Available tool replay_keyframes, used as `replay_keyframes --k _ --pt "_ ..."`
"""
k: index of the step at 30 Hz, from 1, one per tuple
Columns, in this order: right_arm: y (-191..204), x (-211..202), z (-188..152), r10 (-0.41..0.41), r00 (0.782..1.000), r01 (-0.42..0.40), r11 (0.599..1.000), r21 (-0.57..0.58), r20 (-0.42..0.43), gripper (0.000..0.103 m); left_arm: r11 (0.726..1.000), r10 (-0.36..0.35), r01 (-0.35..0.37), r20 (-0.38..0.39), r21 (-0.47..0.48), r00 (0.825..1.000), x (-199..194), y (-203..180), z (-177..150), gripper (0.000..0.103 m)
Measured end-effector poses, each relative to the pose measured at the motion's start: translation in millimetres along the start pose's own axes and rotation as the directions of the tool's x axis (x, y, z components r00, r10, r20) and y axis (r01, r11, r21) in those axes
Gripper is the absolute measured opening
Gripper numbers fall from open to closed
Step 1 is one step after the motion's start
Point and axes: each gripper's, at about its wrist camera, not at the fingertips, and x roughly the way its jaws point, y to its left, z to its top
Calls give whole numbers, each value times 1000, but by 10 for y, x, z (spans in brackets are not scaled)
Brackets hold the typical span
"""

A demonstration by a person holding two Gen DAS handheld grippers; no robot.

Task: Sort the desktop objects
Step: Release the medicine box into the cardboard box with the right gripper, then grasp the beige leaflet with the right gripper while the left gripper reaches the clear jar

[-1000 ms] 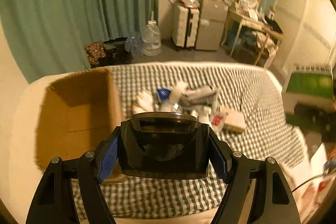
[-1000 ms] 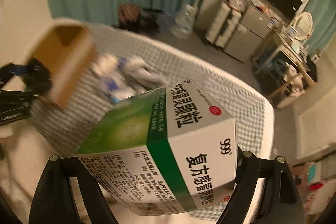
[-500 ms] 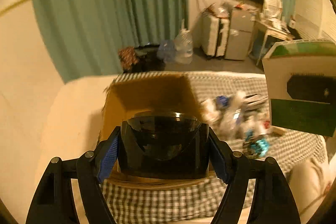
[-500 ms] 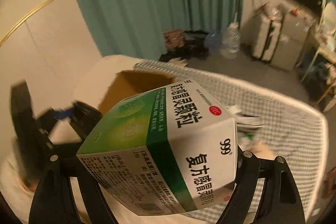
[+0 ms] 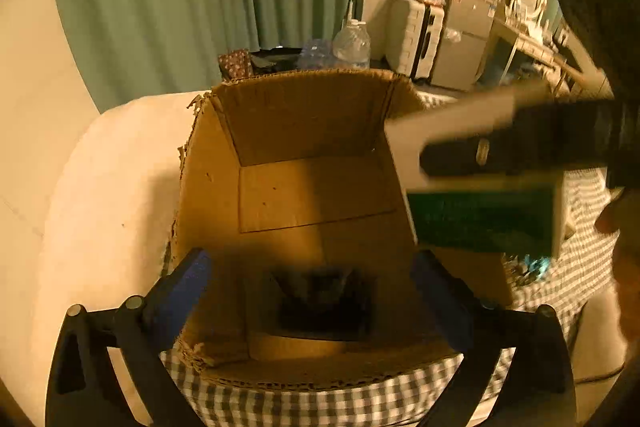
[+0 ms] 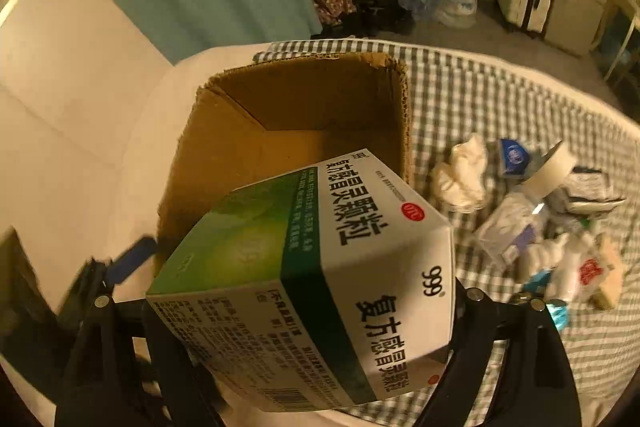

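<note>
Left gripper (image 5: 316, 301): jaws spread wide, holding nothing, poised over the cardboard box (image 5: 304, 187).
Black container (image 5: 324, 301): lying on the box floor at its near edge, blurred.
Right gripper (image 6: 308, 311): clamped on the medicine carton (image 6: 320, 275), at the box's right rim.
Remaining clutter (image 6: 532, 215): piled on the checked cloth (image 6: 480, 99), right of the box.

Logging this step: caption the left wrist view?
Open left gripper above black container in cardboard box.

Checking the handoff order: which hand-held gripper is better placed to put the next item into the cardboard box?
Right hand-held gripper: it holds the medicine box at the cardboard box. The left is open, empty.
</note>
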Motion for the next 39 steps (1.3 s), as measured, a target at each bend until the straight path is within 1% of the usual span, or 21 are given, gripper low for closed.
replay_keyframes --k 2,4,5,7,8,12,16,18,21,22,24,25,27,29,31,32,33,34,36,38,39 --pt "-87 -23 60 35 999 -35 998 60 5 91 1000 0 0 -1 18 1000 0 -4 -17 103" --pt "-54 -136 80 54 999 -54 996 75 10 91 1000 22 -22 -11 18 1000 -7 -3 -15 103" --pt "-29 -208 94 52 998 -54 996 70 28 91 1000 24 -23 -12 10 1000 0 29 -3 103" --pt "40 -366 114 31 998 -33 999 38 63 96 1000 6 -7 -9 -18 1000 -66 47 3 103" --pt "76 -476 111 13 996 -14 1000 16 84 97 1000 1 -1 -9 -27 1000 -95 52 10 103" --pt "129 -1000 102 -16 984 26 998 -54 179 97 999 -3 4 19 -53 1000 -263 69 74 103" --pt "21 -1594 -27 -41 966 70 992 -107 255 97 999 8 -6 45 -47 999 -488 -31 60 103" --pt "-146 -1925 -149 -81 946 126 984 -124 312 97 999 -1 4 60 -48 998 -635 -131 45 103" --pt "-467 -2272 -359 -137 924 193 973 -125 357 97 999 -3 7 83 -43 997 -833 -328 17 103" --pt "-562 -2343 -421 -153 920 209 970 -122 360 97 999 3 1 97 -45 995 -894 -393 -4 103" --pt "-837 -2532 -555 -196 911 252 961 -116 362 97 997 41 -31 141 -74 989 -998 -518 -63 103" --pt "-1011 -2653 -634 -220 903 279 954 -113 370 97 995 56 -42 157 -88 986 -1030 -588 -109 103" --pt "-1266 -2819 -743 -248 891 313 943 -117 380 97 997 39 -29 155 -68 987 -1030 -771 -159 103" --pt "-1568 -2963 -884 -288 871 363 923 -128 399 97 1000 27 -24 145 -19 989 -978 -1005 -189 103" --pt "-1822 -3013 -1011 -329 849 417 898 -141 414 97 999 48 -51 136 16 990 -884 -1208 -197 103" --pt "-1993 -2999 -1087 -366 833 458 877 -146 415 97 997 68 -72 124 30 990 -812 -1332 -200 103" --pt "-2103 -2981 -1144 -382 828 475 866 -153 411 97 997 67 -72 113 37 991 -758 -1425 -200 103" --pt "-2245 -2928 -1198 -398 825 492 855 -163 402 97 997 51 -56 94 48 994 -668 -1549 -197 103" --pt "-2492 -2849 -1298 -410 829 498 850 -171 381 97 997 40 -44 72 58 997 -523 -1738 -198 103" --pt "-2749 -2698 -1360 -393 852 470 864 -178 345 97 997 37 -41 55 72 998 -394 -1914 -199 103" --pt "-2827 -2647 -1380 -387 858 463 867 -182 339 97 996 25 -29 42 90 999 -305 -2031 -175 103"
